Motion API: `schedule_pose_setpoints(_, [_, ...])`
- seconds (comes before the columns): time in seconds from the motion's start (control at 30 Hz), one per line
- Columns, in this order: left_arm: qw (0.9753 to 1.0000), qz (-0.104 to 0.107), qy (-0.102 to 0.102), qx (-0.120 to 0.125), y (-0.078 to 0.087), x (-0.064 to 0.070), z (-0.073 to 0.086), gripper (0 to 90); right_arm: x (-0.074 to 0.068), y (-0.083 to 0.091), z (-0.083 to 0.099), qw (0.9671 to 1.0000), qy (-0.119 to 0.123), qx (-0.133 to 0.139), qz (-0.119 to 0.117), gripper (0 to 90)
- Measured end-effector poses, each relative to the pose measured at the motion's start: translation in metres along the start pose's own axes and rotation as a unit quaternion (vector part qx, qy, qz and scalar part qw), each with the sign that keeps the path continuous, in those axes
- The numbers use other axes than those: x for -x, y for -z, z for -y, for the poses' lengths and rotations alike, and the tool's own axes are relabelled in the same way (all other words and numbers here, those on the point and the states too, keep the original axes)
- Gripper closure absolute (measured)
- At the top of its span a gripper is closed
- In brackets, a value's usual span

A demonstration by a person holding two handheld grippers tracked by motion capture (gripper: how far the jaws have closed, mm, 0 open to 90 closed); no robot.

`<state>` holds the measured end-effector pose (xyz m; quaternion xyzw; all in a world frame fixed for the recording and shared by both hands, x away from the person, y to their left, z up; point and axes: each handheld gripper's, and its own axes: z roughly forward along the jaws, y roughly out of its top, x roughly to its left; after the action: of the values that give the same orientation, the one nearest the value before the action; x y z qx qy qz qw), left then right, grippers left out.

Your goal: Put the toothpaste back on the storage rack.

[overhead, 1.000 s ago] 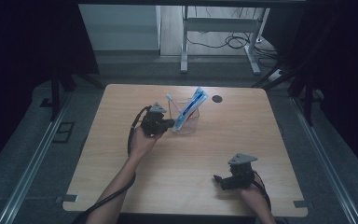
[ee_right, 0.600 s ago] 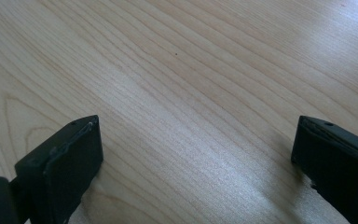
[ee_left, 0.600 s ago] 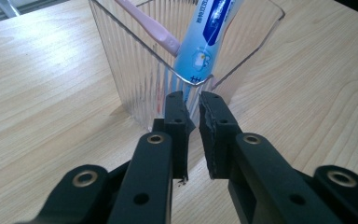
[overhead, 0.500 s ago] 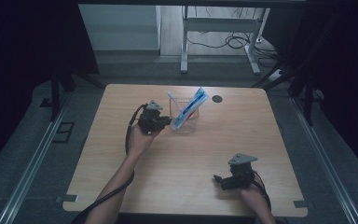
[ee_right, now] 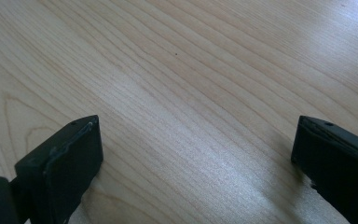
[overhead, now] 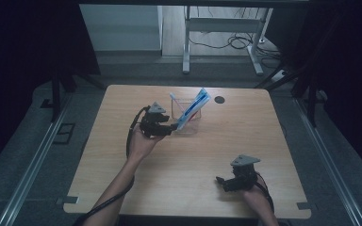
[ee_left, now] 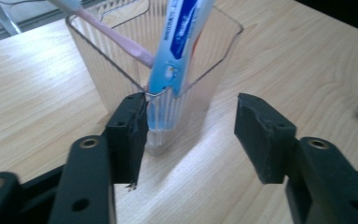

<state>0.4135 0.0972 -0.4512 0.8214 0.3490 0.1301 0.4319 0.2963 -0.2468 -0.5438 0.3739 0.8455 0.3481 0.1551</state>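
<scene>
Toothpaste tube (ee_left: 179, 42) and toothbrush (ee_left: 116, 39) already in clear cup (ee_left: 214, 60); left gripper (ee_left: 191, 135) spread beside it, right gripper (ee_right: 196, 154) spread over bare surface (ee_right: 191, 70).

Pale wooden table (overhead: 179, 165), clear ribbed cup (overhead: 185, 123) standing on it

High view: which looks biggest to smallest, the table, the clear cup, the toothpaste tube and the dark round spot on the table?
1. Table, by far.
2. Clear cup and toothpaste tube: too alike to rank.
3. Dark round spot, smallest.
</scene>
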Motion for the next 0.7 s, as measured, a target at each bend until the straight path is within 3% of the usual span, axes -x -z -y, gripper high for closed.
schedule_pose_setpoints(0.3, [0.9999,0.013,0.005,-0.004,0.01,0.007,0.013,25.3,0.0,0.0,0.0,1.0,0.0,0.0,0.0,1.8])
schedule_pose_setpoints(0.53, [0.9998,0.019,0.006,-0.01,0.017,0.014,0.031,18.4,0.0,0.0,0.0,1.0,0.0,0.0,0.0,1.8])
schedule_pose_setpoints(0.7, [0.9996,0.012,-0.011,-0.023,0.021,0.022,0.044,14.9,0.0,0.0,0.0,1.0,-0.001,-0.001,0.0,1.8])
